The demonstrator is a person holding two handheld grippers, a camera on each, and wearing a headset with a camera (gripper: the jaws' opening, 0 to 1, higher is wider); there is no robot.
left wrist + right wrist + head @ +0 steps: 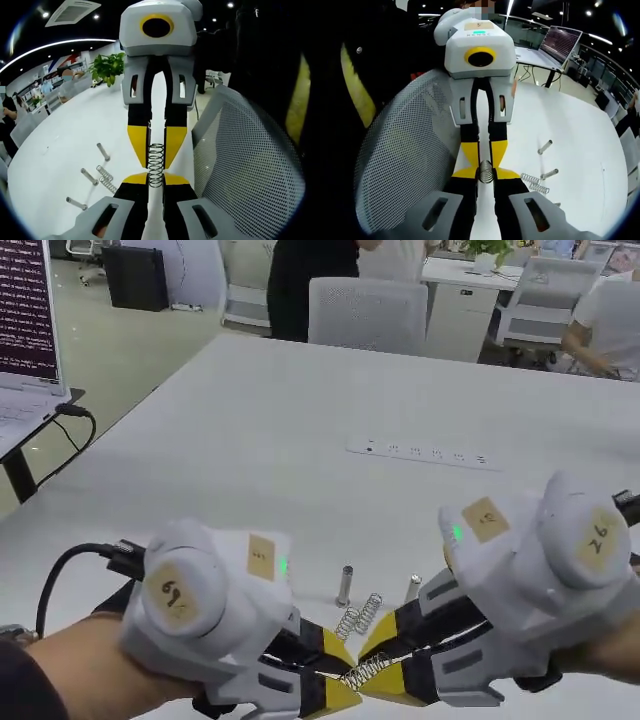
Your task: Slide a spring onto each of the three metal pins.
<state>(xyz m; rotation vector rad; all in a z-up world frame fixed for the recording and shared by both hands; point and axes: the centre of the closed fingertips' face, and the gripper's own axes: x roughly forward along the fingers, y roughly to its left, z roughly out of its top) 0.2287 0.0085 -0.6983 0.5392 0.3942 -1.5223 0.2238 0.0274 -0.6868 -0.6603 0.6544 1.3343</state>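
Note:
A small steel spring (pixel 365 670) hangs level between my two grippers, which face each other tip to tip at the near table edge. My left gripper (pixel 338 682) is shut on one end and my right gripper (pixel 388 664) on the other. In the left gripper view the spring (pixel 156 165) runs from my left gripper (pixel 156 181) up into the right gripper (pixel 156 149). The right gripper view shows the spring (pixel 486 173) end-on. Two loose springs (pixel 358 616) lie just beyond. Two pins (pixel 345 586) (pixel 413 588) stand past them, and three pins (pixel 89 176) lie in the left gripper view.
The white table (pixel 300 440) stretches away, with a flush socket strip (pixel 420 452) in its middle. A laptop (pixel 25 330) on a side stand is at far left. A grey mesh chair (pixel 250 165) sits close behind the grippers. More chairs and people are beyond the far edge.

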